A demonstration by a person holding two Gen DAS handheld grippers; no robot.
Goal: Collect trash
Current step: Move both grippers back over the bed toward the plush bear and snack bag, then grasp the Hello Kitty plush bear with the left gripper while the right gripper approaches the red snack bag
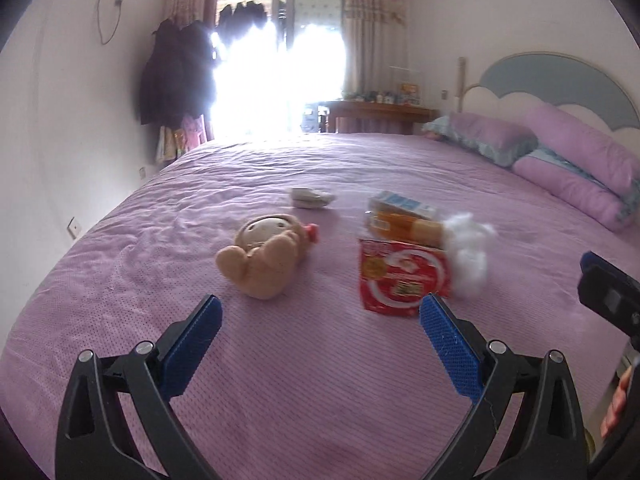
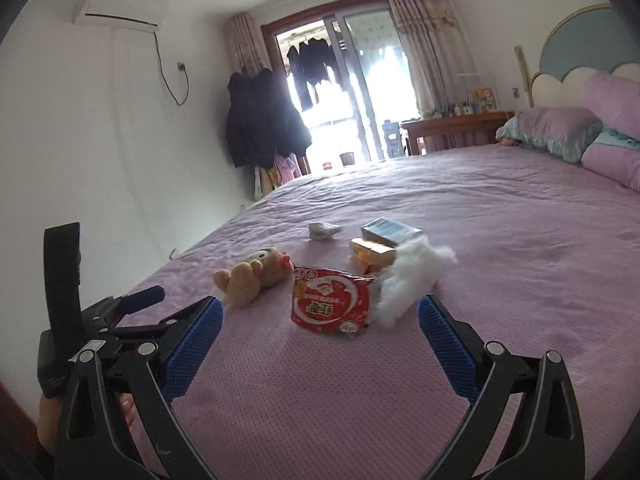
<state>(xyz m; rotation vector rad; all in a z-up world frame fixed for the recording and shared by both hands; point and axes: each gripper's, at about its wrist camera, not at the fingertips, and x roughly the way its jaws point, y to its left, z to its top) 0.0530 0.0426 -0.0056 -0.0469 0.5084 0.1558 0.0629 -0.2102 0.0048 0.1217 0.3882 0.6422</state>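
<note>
Two hand-held grippers, left (image 1: 320, 320) and right (image 2: 320, 322), are held wide open and empty, short of a red packet (image 2: 330, 304) whose print cannot be read.

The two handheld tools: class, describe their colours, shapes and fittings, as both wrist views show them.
Each tool, left and right, has two black plastic arms with triangular cut-outs and silver rivets, ending in flat blue pads with a ribbed texture. No cables or sleeves show.

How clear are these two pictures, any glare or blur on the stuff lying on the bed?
Left wrist view: the window is blown out to white glare, and the red packet and white fluff are smeared by motion. Right wrist view: milder window light, sharper packet print, strong fisheye bending of the walls in both.
</note>
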